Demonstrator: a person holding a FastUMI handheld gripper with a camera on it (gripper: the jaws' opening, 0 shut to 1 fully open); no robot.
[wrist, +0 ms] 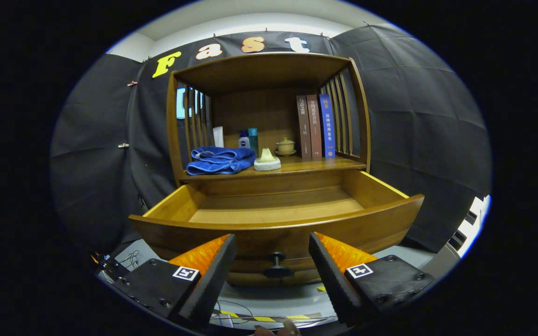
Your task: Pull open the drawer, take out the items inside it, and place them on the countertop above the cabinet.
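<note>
Wooden cabinet (269,140) with its drawer (276,217) pulled open; my claw (272,254) spread in front of it.

I see the drawer's bare wooden bottom, nothing lying in the part I can see. On the countertop (297,166) above it lie a folded blue towel (220,160), three upright books (315,126), bottles (249,139) at the back, a small pale object (267,160) and a lidded cup (286,145). The drawer knob (277,266) sits between my claw's parted fingers, which grip nothing.
</note>
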